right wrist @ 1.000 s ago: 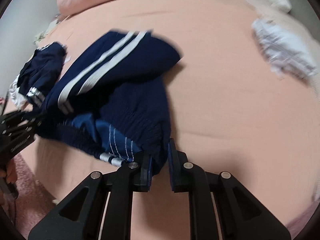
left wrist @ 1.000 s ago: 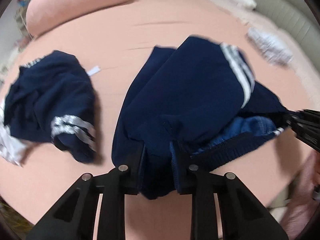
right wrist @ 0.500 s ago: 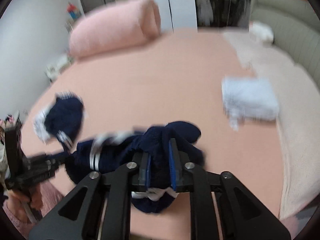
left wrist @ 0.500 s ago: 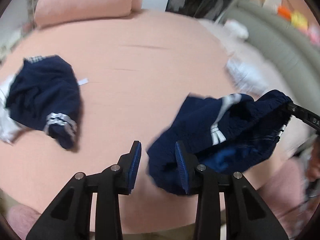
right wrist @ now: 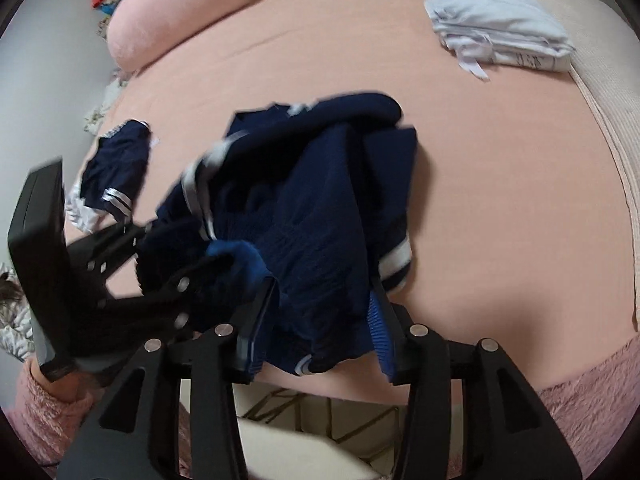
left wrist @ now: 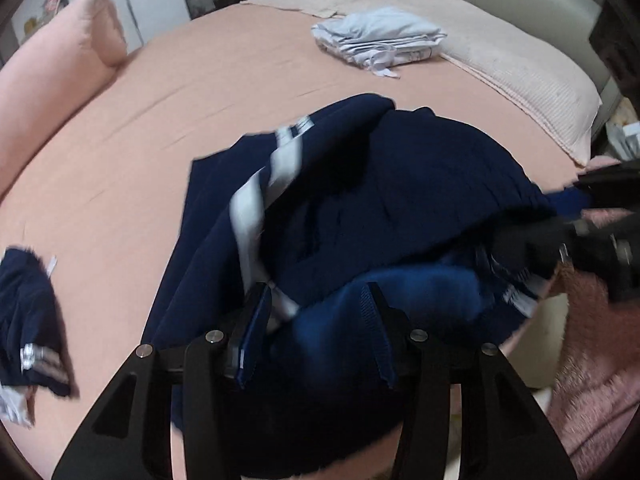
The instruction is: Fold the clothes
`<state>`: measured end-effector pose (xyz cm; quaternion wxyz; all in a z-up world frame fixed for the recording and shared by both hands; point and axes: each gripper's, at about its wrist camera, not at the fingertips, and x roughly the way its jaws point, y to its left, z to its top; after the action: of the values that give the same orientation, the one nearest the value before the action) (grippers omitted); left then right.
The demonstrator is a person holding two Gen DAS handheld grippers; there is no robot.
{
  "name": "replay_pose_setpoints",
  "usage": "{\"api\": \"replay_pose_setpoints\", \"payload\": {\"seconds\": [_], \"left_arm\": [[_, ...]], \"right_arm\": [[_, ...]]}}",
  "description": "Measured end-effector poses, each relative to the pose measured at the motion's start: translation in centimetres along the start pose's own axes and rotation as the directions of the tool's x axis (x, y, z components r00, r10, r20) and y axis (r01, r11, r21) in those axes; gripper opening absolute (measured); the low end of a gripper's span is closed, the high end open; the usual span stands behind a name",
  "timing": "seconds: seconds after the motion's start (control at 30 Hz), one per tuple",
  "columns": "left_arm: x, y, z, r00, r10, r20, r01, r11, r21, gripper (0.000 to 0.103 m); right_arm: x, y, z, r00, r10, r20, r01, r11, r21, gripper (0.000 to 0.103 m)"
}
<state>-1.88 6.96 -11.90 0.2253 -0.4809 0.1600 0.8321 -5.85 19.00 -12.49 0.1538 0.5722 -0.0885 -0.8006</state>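
A wide bed under a salmon-pink fitted sheet (left wrist: pixel 168 128) fills both views, and over its near edge my left gripper (left wrist: pixel 316 340) and right gripper (right wrist: pixel 320 332) both have their jaws spread wide, with the bunched navy-blue garment with white side stripes (left wrist: pixel 400 200) draped loosely between them, not pinched. Farther out lie a smaller crumpled navy garment (right wrist: pixel 120 164) to the left, a folded pale-blue stack (right wrist: pixel 500 36) by a cream blanket (left wrist: pixel 520 52), and a long pink bolster (right wrist: pixel 180 16).
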Motion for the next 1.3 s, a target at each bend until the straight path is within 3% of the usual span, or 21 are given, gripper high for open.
{"api": "replay_pose_setpoints", "payload": {"seconds": [0.17,0.2,0.23,0.27,0.33,0.43,0.53,0.6,0.73,0.8,0.93,1.03,1.1,1.13,1.17,1.27,1.3], "left_arm": [[1.2,-1.3,0.8,0.999,-0.041,0.014,0.040,0.998,0.046,0.051],[1.2,-1.2,0.8,0.999,-0.030,0.021,0.029,0.999,0.032,0.045],[1.2,-1.0,0.8,1.000,-0.014,0.023,0.014,1.000,0.007,0.027],[1.0,-0.3,0.7,0.999,-0.005,0.033,0.007,0.999,-0.044,0.016],[-0.1,1.7,0.5,0.997,0.013,0.071,-0.001,0.984,-0.176,0.010],[-3.2,5.1,-0.4,0.986,0.082,0.143,-0.030,0.941,-0.336,0.009],[-6.6,7.8,-1.8,0.961,0.210,0.179,-0.119,0.901,-0.417,0.009],[-8.5,9.8,-3.1,0.949,0.252,0.191,-0.135,0.868,-0.477,0.009],[-10.6,13.0,-6.9,0.931,0.335,0.142,-0.188,0.777,-0.600,0.009],[-10.2,14.0,-8.5,0.933,0.343,0.106,-0.203,0.747,-0.633,0.009],[-7.8,14.0,-10.9,0.962,0.271,0.041,-0.186,0.755,-0.628,0.014],[-6.4,14.2,-10.8,0.971,0.238,0.022,-0.176,0.772,-0.611,0.017],[-6.2,14.7,-10.2,0.974,0.226,0.030,-0.162,0.780,-0.604,0.017],[-6.8,15.3,-9.5,0.973,0.225,0.052,-0.149,0.782,-0.606,0.016],[-7.6,15.8,-8.6,0.960,0.272,0.063,-0.181,0.780,-0.599,0.010],[-10.9,17.4,-5.6,0.909,0.407,0.091,-0.288,0.770,-0.570,0.005],[-12.2,17.9,-4.7,0.901,0.417,0.120,-0.282,0.773,-0.568,0.005]], "right_arm": [[-0.5,-0.5,-0.3,0.996,0.055,0.065,-0.056,0.998,0.005,0.045],[-0.3,-0.5,-0.3,0.996,0.044,0.073,-0.045,0.999,0.000,0.045],[-0.1,-0.4,-0.3,0.997,0.017,0.078,-0.016,1.000,-0.007,0.045],[0.2,-0.4,-0.4,0.997,-0.008,0.076,0.009,1.000,-0.013,0.045],[0.8,-0.2,-0.7,0.998,-0.041,0.053,0.042,0.999,-0.022,0.045],[1.8,0.5,-1.5,1.000,-0.025,0.010,0.026,0.999,-0.023,0.051],[3.2,2.1,-2.0,0.999,-0.042,-0.031,0.040,0.997,-0.070,0.057],[4.0,3.0,-2.1,0.998,-0.044,-0.045,0.040,0.995,-0.094,0.057],[4.9,4.5,-2.1,0.996,-0.091,0.002,0.090,0.985,-0.145,0.057],[4.3,4.7,-1.8,0.994,-0.100,0.047,0.107,0.983,-0.151,0.057],[3.1,5.2,-1.5,0.986,-0.107,0.125,0.128,0.978,-0.167,0.057],[5.1,5.8,-1.6,0.998,-0.063,0.030,0.067,0.978,-0.197,0.061],[6.8,5.6,-1.8,0.999,-0.040,-0.022,0.036,0.980,-0.195,0.058],[7.1,5.4,-1.6,0.999,-0.037,-0.031,0.030,0.981,-0.192,0.043],[6.6,5.1,-0.9,0.999,-0.044,-0.018,0.040,0.982,-0.183,0.017],[3.2,3.2,2.5,0.989,-0.111,0.093,0.122,0.986,-0.115,0.011],[1.9,2.6,3.5,0.981,-0.142,0.134,0.156,0.983,-0.101,0.011]]}}
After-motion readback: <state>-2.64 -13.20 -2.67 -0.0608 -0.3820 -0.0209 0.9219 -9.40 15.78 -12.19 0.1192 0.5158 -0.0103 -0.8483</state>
